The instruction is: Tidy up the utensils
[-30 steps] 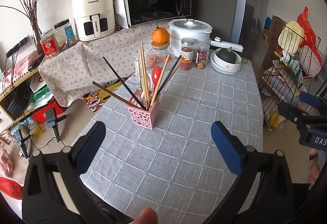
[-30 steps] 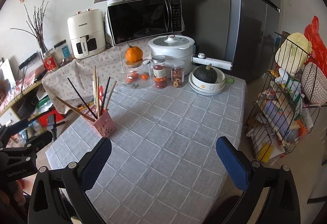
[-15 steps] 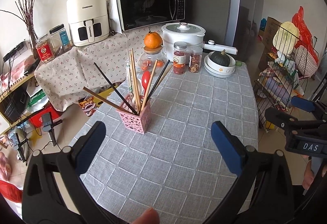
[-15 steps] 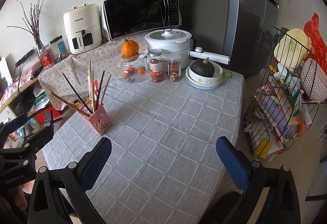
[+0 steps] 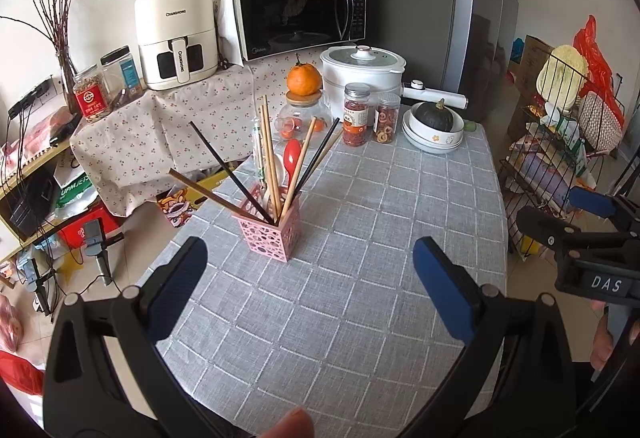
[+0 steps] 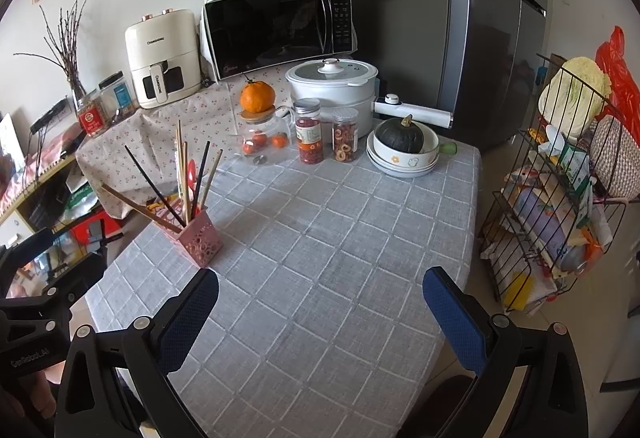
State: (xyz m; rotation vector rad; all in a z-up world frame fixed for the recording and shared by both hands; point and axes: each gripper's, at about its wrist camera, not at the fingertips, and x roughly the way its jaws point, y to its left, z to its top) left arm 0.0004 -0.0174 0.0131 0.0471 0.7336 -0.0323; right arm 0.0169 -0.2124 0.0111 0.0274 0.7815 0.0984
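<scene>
Standing upright near the left edge of the grey checked tablecloth [image 5: 360, 278]: pink perforated square utensil holder [image 5: 269, 228], loaded with utensils.

- Contents: pale wooden chopsticks [image 5: 269, 154], black chopsticks [image 5: 228, 170], one dark brown chopstick [image 5: 200, 188] leaning far left, red plastic spoon [image 5: 291, 154]. All lean outward, handles fanned.
- Left gripper [image 5: 310, 274]: blue-padded fingers [image 5: 178, 286] spread wide, holding nothing, hovering above the cloth just short of the holder, which sits between the finger lines in the left wrist view.
- Right gripper [image 6: 320, 312]: blue-padded fingers [image 6: 454, 322] spread wide, holding nothing, above bare cloth, with the holder well apart to its left.
- Far end of table: two clear jars with metal lids [image 5: 370, 114], glass jar with wooden lid carrying an orange [image 5: 304, 78], stacked white bowls holding a dark green squash [image 5: 434, 118], white electric cooker [image 5: 362, 72].
- Behind, on floral-cloth counter: black microwave [image 5: 298, 14], cream air fryer [image 5: 176, 34].
- Right of table: black wire rack [image 6: 560, 198], filled with packets.
</scene>
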